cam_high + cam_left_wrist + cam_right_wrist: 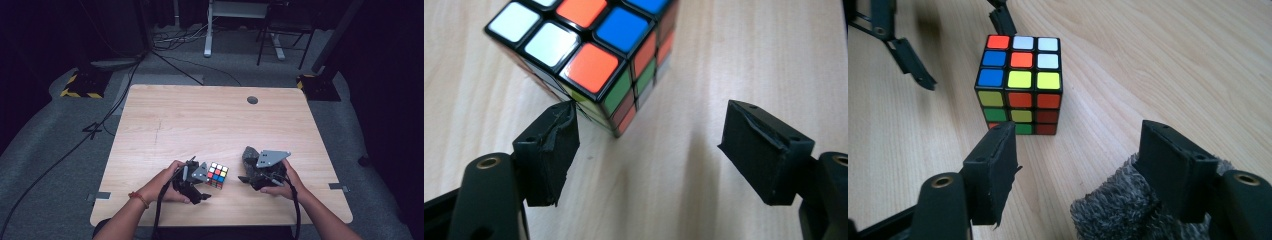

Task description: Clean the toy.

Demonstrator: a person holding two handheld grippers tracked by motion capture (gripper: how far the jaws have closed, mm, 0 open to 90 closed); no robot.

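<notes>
A scrambled puzzle cube (217,175) sits on the wooden table (210,115), near the front edge and between the person's two hands. The left gripper (195,186) is right beside it, on the cube's left. In the left gripper view its jaws stand wide apart and grasp nothing; the left-hand pad (551,150) has its tip right at the cube's (589,55) lower side and seems just to touch it, though I cannot be sure of contact, while the other pad (764,150) is well clear over bare wood. The padding on both pads looks frayed at the edges.

The right gripper (250,172) is off to the cube's right, a little apart from it. In the right gripper view its jaws are also spread wide with nothing between them. The cube (1020,85) stands on the table just beyond the left-hand pad (993,170), not touching it. A piece of grey fuzzy cloth (1120,212) lies low under the right-hand pad (1173,170), pressed against it. The left gripper's jaws (955,35) show behind the cube in that same view.
</notes>
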